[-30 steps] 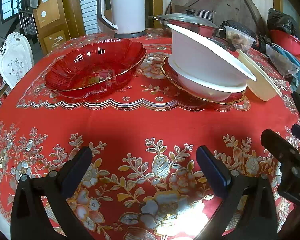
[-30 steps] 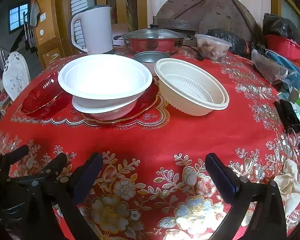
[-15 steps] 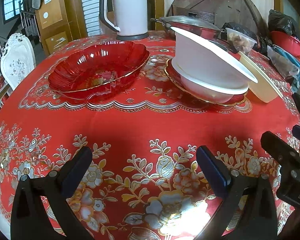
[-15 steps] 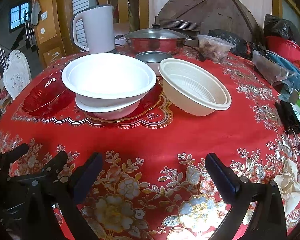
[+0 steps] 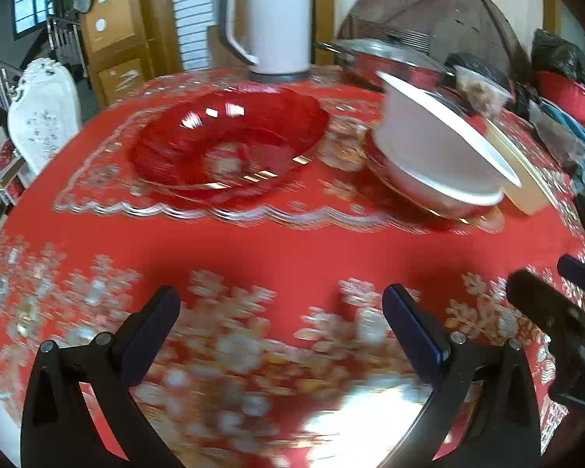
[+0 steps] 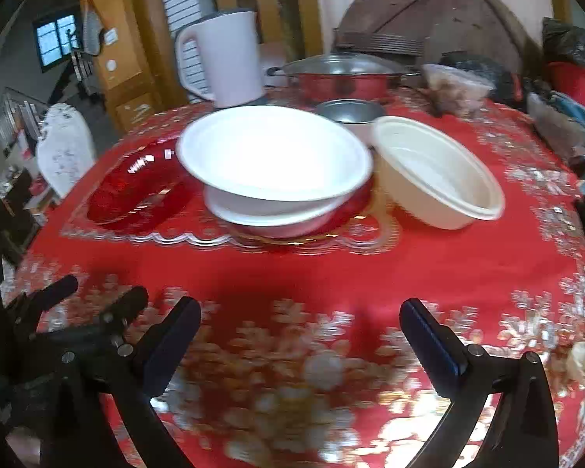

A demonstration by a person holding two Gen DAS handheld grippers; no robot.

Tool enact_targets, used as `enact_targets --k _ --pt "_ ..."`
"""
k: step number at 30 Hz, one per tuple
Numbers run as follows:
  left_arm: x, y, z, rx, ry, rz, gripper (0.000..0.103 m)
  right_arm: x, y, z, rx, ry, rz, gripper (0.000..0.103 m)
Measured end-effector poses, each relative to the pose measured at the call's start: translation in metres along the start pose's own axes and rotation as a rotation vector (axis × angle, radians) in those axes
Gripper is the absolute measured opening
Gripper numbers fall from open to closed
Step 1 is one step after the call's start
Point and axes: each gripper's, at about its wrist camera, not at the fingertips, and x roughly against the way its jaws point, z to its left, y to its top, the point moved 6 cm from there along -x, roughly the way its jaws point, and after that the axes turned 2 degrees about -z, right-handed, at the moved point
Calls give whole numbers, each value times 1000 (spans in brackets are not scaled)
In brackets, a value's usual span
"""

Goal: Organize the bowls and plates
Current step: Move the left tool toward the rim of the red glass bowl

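Note:
A red glass bowl (image 5: 226,144) sits on the red tablecloth, left of two stacked white bowls (image 5: 436,156) that rest on a red gold-rimmed plate (image 5: 464,216). In the right wrist view the same white stack (image 6: 273,163) stands between the red glass bowl (image 6: 136,199) and a cream bowl (image 6: 436,171). My left gripper (image 5: 280,316) hangs open over the cloth, well short of the red bowl. My right gripper (image 6: 300,327) is open too, in front of the white stack. Both hold nothing.
A white kettle (image 5: 273,23), a lidded steel pot (image 6: 343,76) and a small metal bowl (image 6: 349,113) stand at the back. Bags and a food container (image 6: 456,85) crowd the right edge. A white chair (image 5: 43,117) stands left of the table.
Both grippers have moved forward toward the dishes, which look larger and nearer now. Both views are blurred by motion. Jaws stay open.

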Motion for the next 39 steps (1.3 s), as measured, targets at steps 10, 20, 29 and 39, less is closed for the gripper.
enact_targets --k 10,20,29,39 --pt "-3 38 88 84 78 31 103 -28 24 65 -60 168 72 103" --pt "-39 84 127 91 129 31 103 -84 61 103 -79 114 100 103" --pt "-83 94 127 103 84 121 103 -112 74 98 -146 116 132 101" --pt "-109 99 129 121 64 175 94 -125 89 99 -152 160 150 75"
